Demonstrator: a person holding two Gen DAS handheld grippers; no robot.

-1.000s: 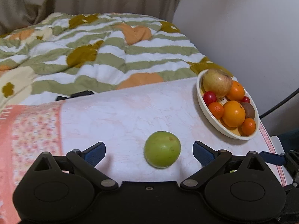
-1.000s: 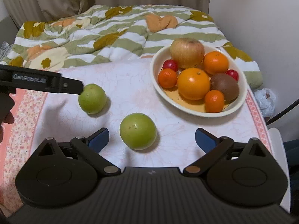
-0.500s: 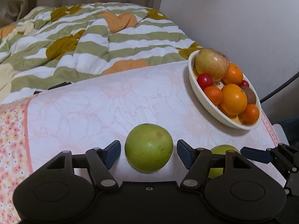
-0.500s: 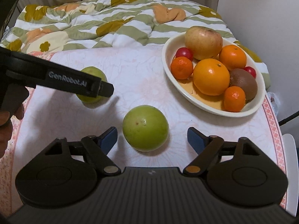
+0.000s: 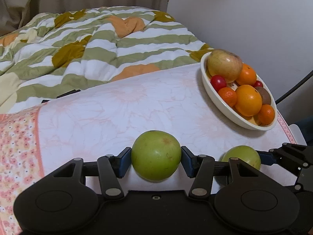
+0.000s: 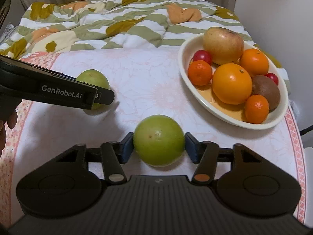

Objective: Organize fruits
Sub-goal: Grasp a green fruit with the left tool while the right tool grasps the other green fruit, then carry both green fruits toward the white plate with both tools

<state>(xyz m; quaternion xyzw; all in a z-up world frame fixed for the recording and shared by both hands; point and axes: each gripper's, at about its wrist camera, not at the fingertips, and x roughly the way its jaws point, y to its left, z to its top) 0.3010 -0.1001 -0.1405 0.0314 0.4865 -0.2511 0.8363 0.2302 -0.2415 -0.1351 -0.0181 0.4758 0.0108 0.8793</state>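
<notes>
A green fruit (image 5: 156, 154) rests on the pale floral tablecloth (image 5: 137, 107). My left gripper (image 5: 156, 157) is closing around it, and both blue pads touch its sides. A second green fruit (image 6: 158, 140) lies between the pads of my right gripper (image 6: 158, 146), whose jaws are also closing and touch it left and right. In the right wrist view the first green fruit (image 6: 93, 78) is half hidden behind a finger (image 6: 103, 96) of the left gripper. In the left wrist view the second green fruit (image 5: 244, 154) shows at lower right. A cream oval bowl (image 6: 183, 62) of fruit stands at the table's right.
The bowl (image 5: 219, 105) holds an apple (image 6: 223, 45), oranges, mandarins, a kiwi and small red fruits. A green, white and orange quilt (image 5: 97, 45) covers the bed behind the table. A white wall is on the right. A hand (image 6: 7, 121) shows at the left edge.
Both grippers have come down over their green fruits and their jaws have narrowed from wide open until the pads touch the fruits' sides. The fruits have stayed in place.
</notes>
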